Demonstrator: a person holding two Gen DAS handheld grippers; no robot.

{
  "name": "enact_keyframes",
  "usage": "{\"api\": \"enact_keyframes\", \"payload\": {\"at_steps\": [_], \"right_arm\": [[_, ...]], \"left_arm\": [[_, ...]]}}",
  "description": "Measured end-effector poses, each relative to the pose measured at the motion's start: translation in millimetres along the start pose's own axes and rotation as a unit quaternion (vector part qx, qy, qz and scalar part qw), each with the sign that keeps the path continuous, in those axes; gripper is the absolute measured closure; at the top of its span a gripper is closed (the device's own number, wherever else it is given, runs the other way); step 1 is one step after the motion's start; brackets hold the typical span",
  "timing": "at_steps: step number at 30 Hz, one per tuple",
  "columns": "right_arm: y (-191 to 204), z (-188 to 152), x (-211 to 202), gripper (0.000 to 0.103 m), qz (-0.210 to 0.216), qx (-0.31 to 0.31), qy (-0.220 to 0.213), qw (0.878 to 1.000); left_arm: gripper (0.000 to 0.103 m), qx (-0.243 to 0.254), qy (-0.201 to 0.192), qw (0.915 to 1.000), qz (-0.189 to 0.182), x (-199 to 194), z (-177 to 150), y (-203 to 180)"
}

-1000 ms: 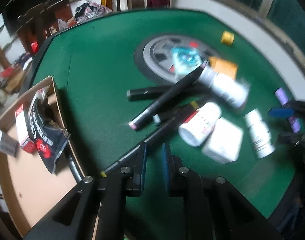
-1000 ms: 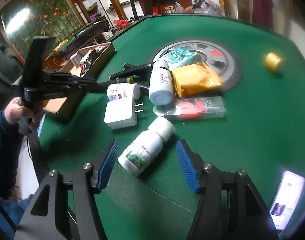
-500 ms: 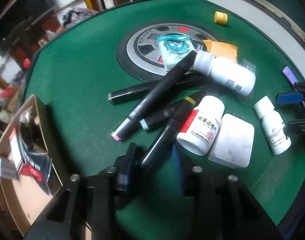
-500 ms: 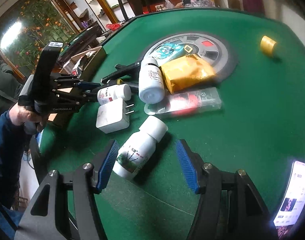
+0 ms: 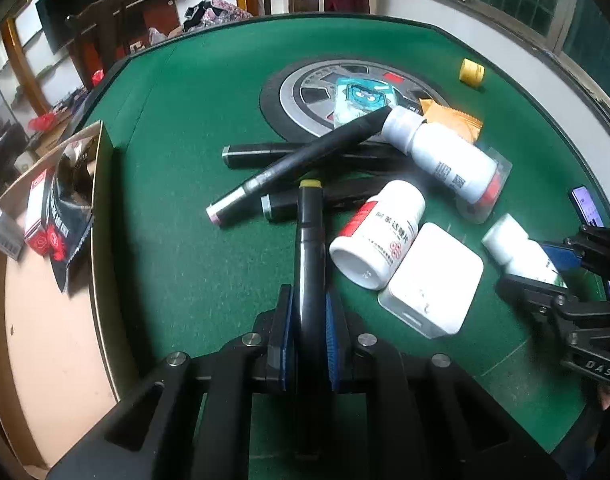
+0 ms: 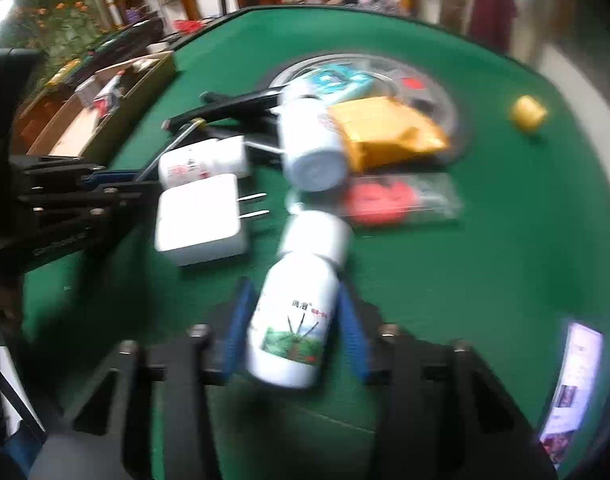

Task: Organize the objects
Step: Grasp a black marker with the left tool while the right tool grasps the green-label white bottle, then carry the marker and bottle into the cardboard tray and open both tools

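Pick step, both hands. My left gripper (image 5: 310,316) is clamped on the marker (image 5: 311,236): pads tight on the barrel, yellow tip pointing straight ahead into the pile. From the left wrist view I can't tell if the marker is off the felt (image 5: 193,128) yet.

My right gripper (image 6: 291,320) straddles the bottle (image 6: 293,320), cap pointing away from me. Frame is blurred; the blue pads look at or just off the bottle's sides, so I can't tell if it's gripped.

Ahead of the left tool: three more markers crossed in a heap, the pink-tipped one (image 5: 297,164) on top. Just right of my marker: a red-label bottle (image 5: 379,232) and the charger (image 5: 433,280), touching each other. Left of the tool: the box (image 5: 101,216), already holding packets.

Next, as I judge it: lift the marker straight back so the tip clears the heap, swing left, drop it in the box. Right side: confirm the squeeze before lifting — round bottle, could roll out.
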State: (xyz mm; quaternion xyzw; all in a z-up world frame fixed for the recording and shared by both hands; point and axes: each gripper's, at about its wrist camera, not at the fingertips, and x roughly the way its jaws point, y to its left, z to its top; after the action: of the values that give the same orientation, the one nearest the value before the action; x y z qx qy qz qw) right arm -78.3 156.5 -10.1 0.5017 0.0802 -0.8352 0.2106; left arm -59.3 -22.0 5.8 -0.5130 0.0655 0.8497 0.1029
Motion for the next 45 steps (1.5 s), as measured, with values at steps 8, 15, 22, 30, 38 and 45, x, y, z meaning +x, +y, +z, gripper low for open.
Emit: {"api": "enact_keyframes", "payload": {"at_steps": [8, 15, 22, 30, 38, 45], "right_arm": [[-26.6, -15.8, -14.5, 0.071, 0.031, 0.044, -0.011, 0.999], [-20.0, -12.0, -28.7, 0.071, 0.038, 0.047, -0.034, 0.998], [4.0, -4.1, -31.7, 0.07, 0.054, 0.023, -0.039, 0.998], [42.6, 16.3, -35.6, 0.07, 0.075, -0.013, -0.049, 0.996], [87.3, 35.8, -30.3, 0.07, 0.105, -0.043, -0.047, 0.992], [140.7, 59.8, -27.7, 0.07, 0.133, -0.086, -0.048, 0.986]], "left_arm": [[0.091, -0.068, -0.028, 0.9945, -0.075, -11.4, -18.8, 18.6], [0.091, -0.089, -0.052, 0.9908, -0.088, -31.7, -29.6, 28.0], [0.091, -0.112, -0.088, 0.9863, -0.083, -58.8, -35.8, 49.0], [0.091, -0.154, -0.125, 0.9775, -0.072, -89.5, -46.9, 92.8], [0.091, -0.195, -0.15, 0.9678, -0.053, -107.5, -61.0, 134.3], [0.091, -0.235, -0.157, 0.9589, -0.031, -110.7, -78.5, 177.7]]}}
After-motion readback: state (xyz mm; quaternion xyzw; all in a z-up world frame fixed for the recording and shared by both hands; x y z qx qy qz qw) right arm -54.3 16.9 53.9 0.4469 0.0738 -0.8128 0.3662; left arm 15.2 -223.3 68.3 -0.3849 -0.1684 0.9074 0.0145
